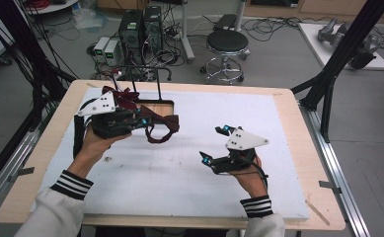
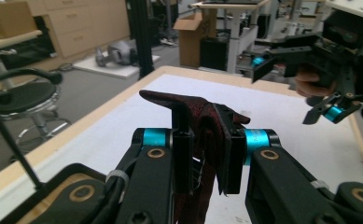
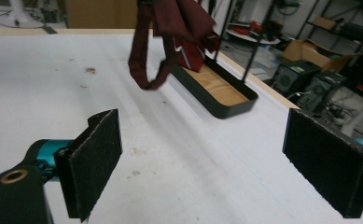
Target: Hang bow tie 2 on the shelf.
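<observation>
Nearest, two striped-cuffed sleeves rising from the bottom of the high view, a hand under each tool; on the right, the right claw (image 1: 215, 144) held low over the white foam-covered counter (image 1: 179, 182), its jaws wide apart with nothing between them, black felt pads (image 3: 93, 161) facing each other across bare white surface in the right gripper view; grey three-cornered plate on top, cable trailing back toward the wrist; on the left and a little farther, the left claw (image 1: 139, 121) raised above the counter, jaws together and clamped on the dark red fabric bow tie (image 1: 162, 126); seen along its own jaws in the left gripper view, the dark red cloth (image 2: 207, 126) pinched between the two black pads, one fold sticking up above them and the rest hanging down between the arms; bow and strap loop (image 3: 146, 70) dangling clear of the counter, hanging in the air between the clamped jaws and the tray, well apart from the right claw; just behind, the shallow black metal tray with a wooden floor (image 3: 216, 95), lying at the far edge of the white sheet, thin black wire uprights (image 1: 159, 81) rising from it; a further piece of dark red cloth (image 1: 123, 95) near the rack top, beside the left tool's plate; beyond the counter, a black round stool (image 1: 227, 42) and computer towers (image 1: 140, 27) on the grey floor amid cables.
</observation>
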Tool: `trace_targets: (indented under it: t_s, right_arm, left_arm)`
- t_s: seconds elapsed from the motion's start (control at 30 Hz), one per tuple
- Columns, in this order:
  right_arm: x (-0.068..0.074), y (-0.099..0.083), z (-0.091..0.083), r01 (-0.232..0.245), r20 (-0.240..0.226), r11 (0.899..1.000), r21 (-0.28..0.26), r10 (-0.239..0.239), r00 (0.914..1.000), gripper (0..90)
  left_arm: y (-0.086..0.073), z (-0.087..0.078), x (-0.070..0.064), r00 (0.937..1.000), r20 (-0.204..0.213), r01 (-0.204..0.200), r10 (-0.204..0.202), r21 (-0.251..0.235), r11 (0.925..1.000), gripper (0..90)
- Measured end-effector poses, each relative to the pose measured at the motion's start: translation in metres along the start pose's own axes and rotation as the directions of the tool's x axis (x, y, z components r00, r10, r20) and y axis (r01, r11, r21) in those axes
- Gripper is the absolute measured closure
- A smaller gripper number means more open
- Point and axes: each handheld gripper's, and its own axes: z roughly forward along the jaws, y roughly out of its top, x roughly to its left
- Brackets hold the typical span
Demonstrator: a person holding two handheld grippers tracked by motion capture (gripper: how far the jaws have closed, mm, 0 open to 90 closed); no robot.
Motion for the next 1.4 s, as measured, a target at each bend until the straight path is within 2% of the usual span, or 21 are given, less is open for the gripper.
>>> trace_targets:
  t_s: [0.33, 0.37, 0.4, 0.47, 0.5, 0.53, 0.8, 1.03, 1.13, 1.33, 1.4]
  right_arm:
    - [-0.006, -0.025, -0.027, -0.06, 0.088, 0.997, -0.047, 0.064, 0.994, 11.0]
    - [-0.008, -0.027, -0.029, -0.046, 0.101, 0.997, -0.057, 0.051, 0.9935, 11.0]
    - [-0.006, -0.029, -0.031, -0.07, 0.104, 0.996, -0.056, 0.076, 0.9917, 11.1]
    - [-0.007, -0.034, -0.034, -0.079, 0.113, 0.994, -0.069, 0.087, 0.9898, 11.0]
    - [-0.006, -0.036, -0.035, -0.098, 0.116, 0.993, -0.066, 0.105, 0.9877, 11.0]
    - [-0.006, -0.038, -0.036, -0.092, 0.128, 0.993, -0.074, 0.101, 0.9866, 11.0]
    - [-0.01, -0.053, -0.042, -0.155, 0.169, 0.979, -0.134, 0.177, 0.9696, 11.0]
    - [-0.011, -0.061, -0.045, -0.188, 0.201, 0.965, -0.183, 0.224, 0.9537, 11.0]
    - [-0.009, -0.066, -0.045, -0.2, 0.218, 0.96, -0.197, 0.242, 0.9454, 11.0]
    - [-0.008, -0.066, -0.047, -0.202, 0.249, 0.958, -0.204, 0.251, 0.9355, 11.0]
    - [-0.008, -0.066, -0.047, -0.193, 0.256, 0.959, -0.206, 0.243, 0.9356, 11.0]
  left_arm:
    - [0.007, -0.01, 0.008, 0.996, -0.089, -0.012, 0.008, -0.048, 0.9988, 78.9]
    - [0.007, -0.011, 0.009, 0.9952, -0.097, -0.014, 0.009, -0.053, 0.9985, 78.9]
    - [0.007, -0.012, 0.009, 0.9946, -0.103, -0.017, 0.011, -0.056, 0.9983, 79.0]
    - [0.007, -0.013, 0.01, 0.9918, -0.127, -0.024, 0.016, -0.06, 0.9979, 79.0]
    - [0.007, -0.013, 0.011, 0.9908, -0.135, -0.021, 0.013, -0.059, 0.998, 79.0]
    - [0.007, -0.014, 0.012, 0.9899, -0.141, -0.018, 0.009, -0.063, 0.9979, 79.0]
    - [0.009, -0.021, 0.02, 0.9786, -0.206, -0.023, 0.007, -0.072, 0.9971, 78.9]
    - [0.011, -0.028, 0.029, 0.9577, -0.288, -0.029, 0.003, -0.086, 0.9959, 78.9]
    - [0.012, -0.03, 0.034, 0.9513, -0.308, -0.023, -0.007, -0.093, 0.9954, 78.9]
    - [0.014, -0.035, 0.042, 0.9324, -0.361, -0.022, -0.025, -0.126, 0.9917, 78.8]
    - [0.015, -0.036, 0.044, 0.9229, -0.384, -0.022, -0.03, -0.131, 0.9911, 78.8]
